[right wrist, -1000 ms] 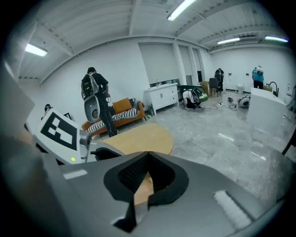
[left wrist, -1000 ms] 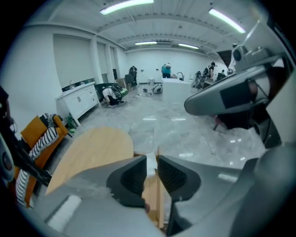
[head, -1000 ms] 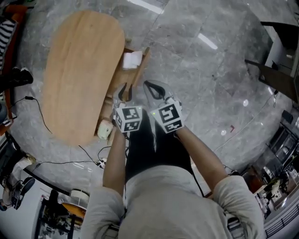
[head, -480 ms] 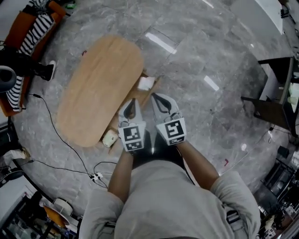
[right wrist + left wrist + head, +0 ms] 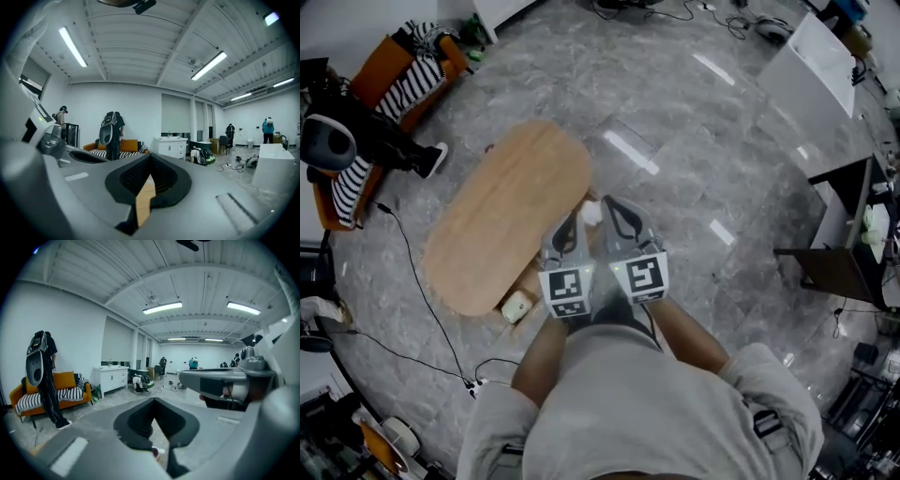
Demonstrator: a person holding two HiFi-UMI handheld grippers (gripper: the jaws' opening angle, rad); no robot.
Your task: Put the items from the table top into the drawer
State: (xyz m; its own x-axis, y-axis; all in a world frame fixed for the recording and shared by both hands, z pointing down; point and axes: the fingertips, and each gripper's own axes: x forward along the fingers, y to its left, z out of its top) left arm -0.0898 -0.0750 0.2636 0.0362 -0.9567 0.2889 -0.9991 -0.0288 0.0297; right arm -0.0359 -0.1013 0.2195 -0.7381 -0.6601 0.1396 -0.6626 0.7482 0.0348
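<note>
The oval wooden table lies far below me, its top showing bare wood. At its right side the drawer stands pulled out, with a white item lying in it. Both grippers are held high and close together over the drawer, pointing nearly level. My left gripper is shut with nothing between its jaws. My right gripper has its tips together too and holds nothing. A strip of the wood shows through the slit under its tips.
A small cream object sits by the table's near end. An orange sofa and a person in dark clothes are at the left. Cables cross the grey stone floor. A white cabinet and dark desk stand at the right.
Both grippers have risen a long way and tipped up from pointing down to nearly level. The table and drawer now look smaller and farther below.
</note>
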